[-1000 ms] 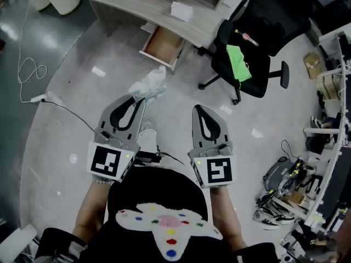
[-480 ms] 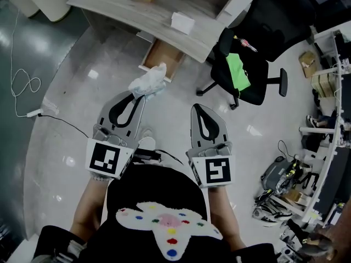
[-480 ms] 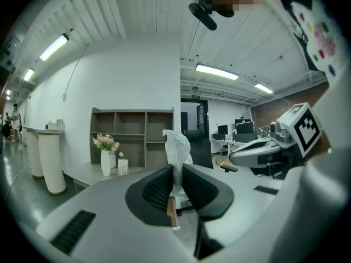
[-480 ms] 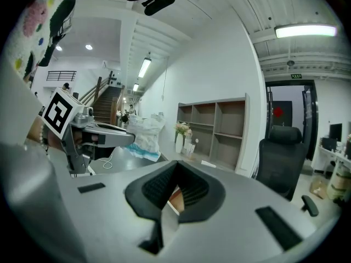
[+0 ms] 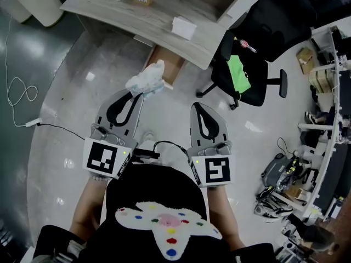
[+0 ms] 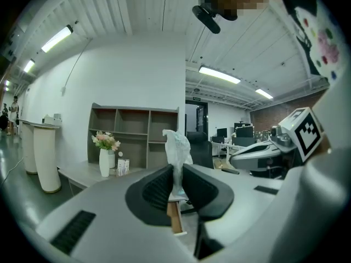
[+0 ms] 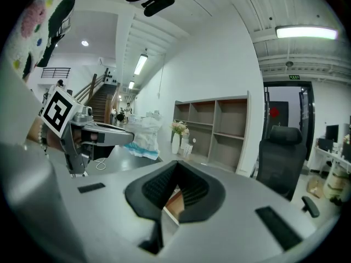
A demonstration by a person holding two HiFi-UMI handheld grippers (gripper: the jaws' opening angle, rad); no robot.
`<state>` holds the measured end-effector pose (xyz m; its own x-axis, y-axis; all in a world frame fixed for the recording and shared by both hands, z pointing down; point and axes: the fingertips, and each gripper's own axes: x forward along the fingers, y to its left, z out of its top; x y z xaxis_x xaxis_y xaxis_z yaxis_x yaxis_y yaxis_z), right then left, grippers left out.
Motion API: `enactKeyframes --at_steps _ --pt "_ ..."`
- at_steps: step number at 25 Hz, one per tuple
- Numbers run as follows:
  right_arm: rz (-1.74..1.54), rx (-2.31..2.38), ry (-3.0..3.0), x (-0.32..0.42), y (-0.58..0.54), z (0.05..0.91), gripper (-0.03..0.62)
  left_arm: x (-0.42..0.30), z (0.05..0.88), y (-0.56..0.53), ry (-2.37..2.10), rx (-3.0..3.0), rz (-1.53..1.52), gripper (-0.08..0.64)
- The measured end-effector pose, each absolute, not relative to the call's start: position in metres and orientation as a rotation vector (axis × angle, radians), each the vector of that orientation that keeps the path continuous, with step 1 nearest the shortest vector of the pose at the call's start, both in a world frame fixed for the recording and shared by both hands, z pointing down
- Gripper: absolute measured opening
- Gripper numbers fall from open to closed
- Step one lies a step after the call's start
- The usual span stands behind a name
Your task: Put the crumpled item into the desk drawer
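Office floor (image 5: 71,108) | crumpled item (image 5: 147,79) pinched in left tongs (image 5: 139,94) (right tongs (image 5: 198,107) closed)

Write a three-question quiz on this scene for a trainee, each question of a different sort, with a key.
1. Multiple choice: the left gripper is shut on A) a vase, B) the crumpled item, C) nothing.
2. True or false: the desk drawer stands open.
3. Fill in: the green thing lies on the seat of the black office ____.
Key: 1 B; 2 true; 3 chair.
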<state>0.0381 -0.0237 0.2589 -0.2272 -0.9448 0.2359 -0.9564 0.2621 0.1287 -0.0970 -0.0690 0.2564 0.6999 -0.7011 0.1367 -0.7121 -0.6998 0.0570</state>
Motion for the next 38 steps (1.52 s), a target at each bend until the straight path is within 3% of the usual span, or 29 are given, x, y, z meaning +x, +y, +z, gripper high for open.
enactKeyframes --at_steps 38 --pt "0.108 1.583 -2.388 0.054 -0.056 0.267 0.005 -0.074 0.268 -0.079 -1.304 2.697 0.217 0.063"
